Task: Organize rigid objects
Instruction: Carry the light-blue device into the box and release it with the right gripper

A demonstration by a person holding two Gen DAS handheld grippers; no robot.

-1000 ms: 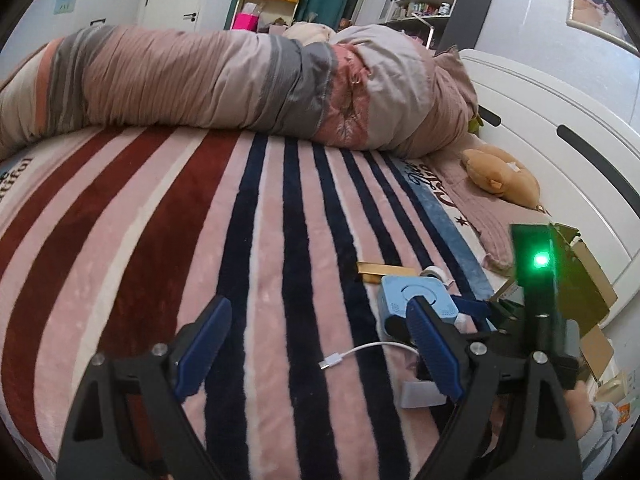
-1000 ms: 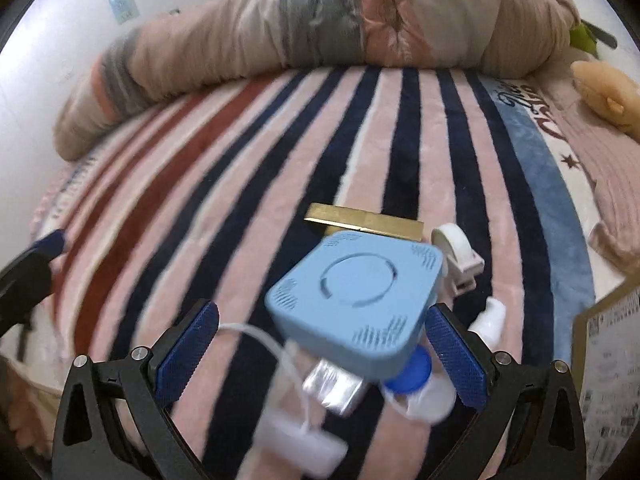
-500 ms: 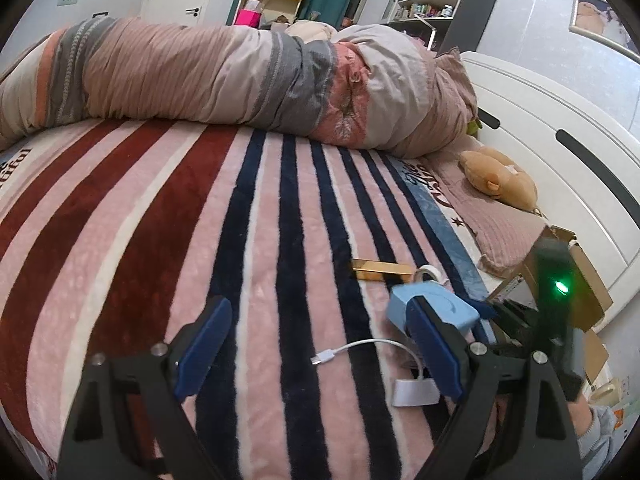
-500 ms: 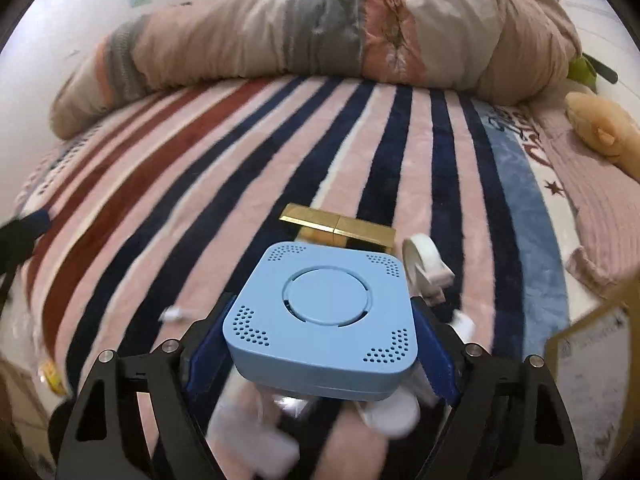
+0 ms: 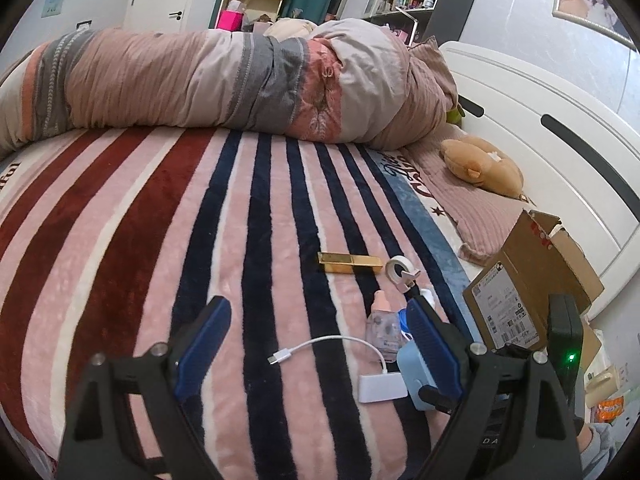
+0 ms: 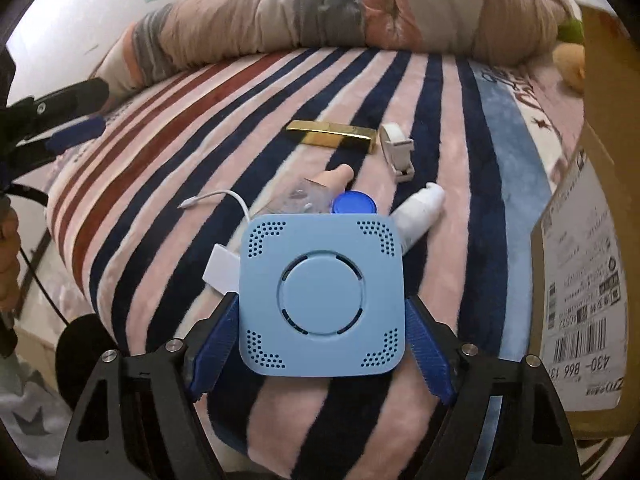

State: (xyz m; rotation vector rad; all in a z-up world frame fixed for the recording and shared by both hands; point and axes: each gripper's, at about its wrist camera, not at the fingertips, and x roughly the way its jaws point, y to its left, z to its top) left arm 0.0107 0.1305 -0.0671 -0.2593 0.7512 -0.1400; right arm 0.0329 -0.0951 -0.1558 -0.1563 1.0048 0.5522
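My right gripper [image 6: 320,348] is shut on a light blue square device [image 6: 320,296] and holds it above the striped blanket. The device also shows in the left wrist view [image 5: 410,364], behind my right finger. On the blanket lie a gold bar [image 6: 332,136], a white tape dispenser [image 6: 396,144], a small clear bottle with a pink cap [image 6: 316,192], a blue-capped item [image 6: 354,204], a white bottle [image 6: 420,208] and a white cable with adapter [image 5: 320,350]. My left gripper [image 5: 316,344] is open and empty above the blanket, left of the pile.
An open cardboard box [image 5: 532,280] stands at the right bed edge, close to the held device [image 6: 580,272]. A rolled duvet [image 5: 224,84] lies across the far side. A plush toy [image 5: 480,166] and white headboard [image 5: 560,152] are at the right.
My right gripper closed on the blue device and lifted it back from the pile, uncovering the bottles and adapter. The left gripper stayed open and shifted slightly.
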